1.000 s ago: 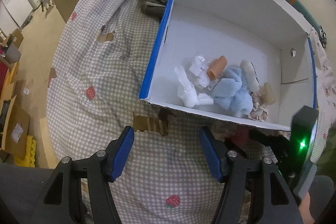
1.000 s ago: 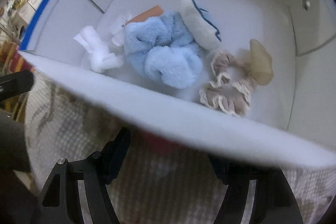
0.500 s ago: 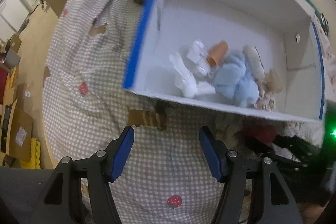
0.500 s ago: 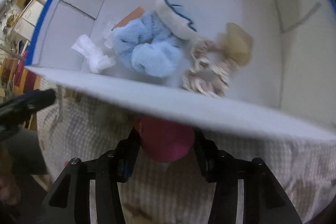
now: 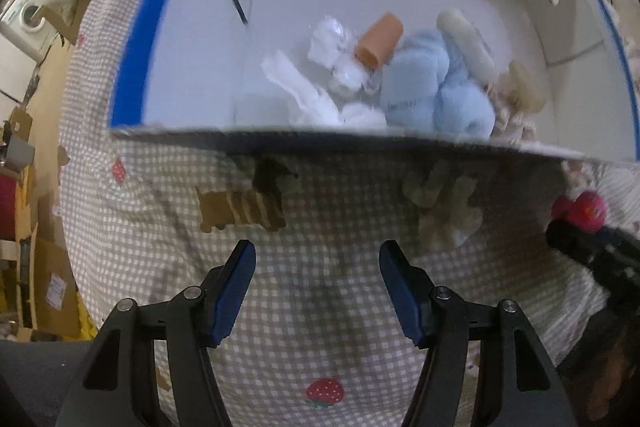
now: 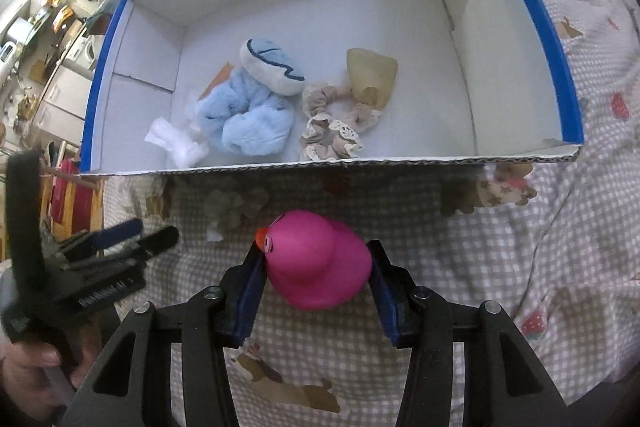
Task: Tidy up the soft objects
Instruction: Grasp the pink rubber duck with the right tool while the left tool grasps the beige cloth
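A: Left wrist view. Status of the left gripper [image 5: 317, 269]?

B: Fingers apart, nothing between them. It points down at the checked bedspread [image 5: 328, 339], just short of the near wall of the white box [image 5: 192, 59].

A: Box contents?

B: Along the near wall: a white cloth [image 5: 304, 95], a crumpled clear wrapper [image 5: 332, 47], an orange tube [image 5: 380, 41], a light blue plush [image 5: 436, 95] and a cream roll [image 5: 468, 49] lying on the plush. At the right edge of this view, the pink rubber duck [image 5: 588, 211] sits outside the box, in the right gripper [image 5: 576, 227].

A: Right wrist view?

B: The right gripper [image 6: 316, 259] is clamped on the duck [image 6: 316, 261], one blue pad on each side, above the bedspread [image 6: 480, 247] and just outside the box's near wall [image 6: 328, 163]. Inside lie the blue plush [image 6: 250, 115], a beige scrunchie [image 6: 336, 131] and a tan cone-shaped piece [image 6: 372, 75] touching it. The left gripper [image 6: 120, 239] shows at the left edge, held by a hand [image 6: 28, 371].
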Motion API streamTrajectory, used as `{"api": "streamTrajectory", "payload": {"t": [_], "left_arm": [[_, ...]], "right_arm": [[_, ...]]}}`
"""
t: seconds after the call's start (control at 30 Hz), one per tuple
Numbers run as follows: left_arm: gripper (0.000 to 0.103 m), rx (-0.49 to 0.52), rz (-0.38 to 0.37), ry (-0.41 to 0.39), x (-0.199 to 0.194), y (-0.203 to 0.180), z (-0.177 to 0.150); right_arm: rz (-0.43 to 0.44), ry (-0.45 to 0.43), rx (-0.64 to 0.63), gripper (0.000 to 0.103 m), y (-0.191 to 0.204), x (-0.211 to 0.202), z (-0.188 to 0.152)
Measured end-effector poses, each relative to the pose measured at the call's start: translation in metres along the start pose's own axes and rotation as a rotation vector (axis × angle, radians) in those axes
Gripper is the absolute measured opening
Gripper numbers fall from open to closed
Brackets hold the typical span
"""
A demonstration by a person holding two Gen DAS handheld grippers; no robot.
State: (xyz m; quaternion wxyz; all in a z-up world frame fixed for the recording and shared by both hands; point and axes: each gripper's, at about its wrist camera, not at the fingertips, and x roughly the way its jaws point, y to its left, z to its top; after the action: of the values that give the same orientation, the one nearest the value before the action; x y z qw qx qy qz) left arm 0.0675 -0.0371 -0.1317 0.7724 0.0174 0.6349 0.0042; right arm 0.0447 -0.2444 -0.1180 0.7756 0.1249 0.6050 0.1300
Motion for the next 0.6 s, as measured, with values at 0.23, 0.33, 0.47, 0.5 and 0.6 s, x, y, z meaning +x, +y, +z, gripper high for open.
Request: {"api": "streamTrajectory", "payload": {"t": [0.23,0.33,0.47,0.5,0.6], "left_arm": [[0.061,0.094,-0.057,-0.025,0.008,-0.033,0.012],[0.061,0.146,-0.117,-0.018,0.015,-0.052,0.018],[0.061,0.166,-0.120,-0.041,0.022,-0.069,0.026],[0.061,0.173,-0.138,-0.048,0.023,-0.073,0.029],[0.061,0.196,-0.190,-0.063,0.025,-0.085,0.033]], "right_arm": [[0.033,0.006,-0.013,0.052,0.015,0.001,0.007],[0.035,-0.003,-0.006,0.052,0.012,0.000,0.008],[0.037,-0.013,0.035,0.052,0.002,-0.005,0.011],[0.038,-0.014,0.042,0.052,0.000,-0.005,0.011],[0.032,-0.018,0.063,0.052,-0.007,-0.006,0.011]]}}
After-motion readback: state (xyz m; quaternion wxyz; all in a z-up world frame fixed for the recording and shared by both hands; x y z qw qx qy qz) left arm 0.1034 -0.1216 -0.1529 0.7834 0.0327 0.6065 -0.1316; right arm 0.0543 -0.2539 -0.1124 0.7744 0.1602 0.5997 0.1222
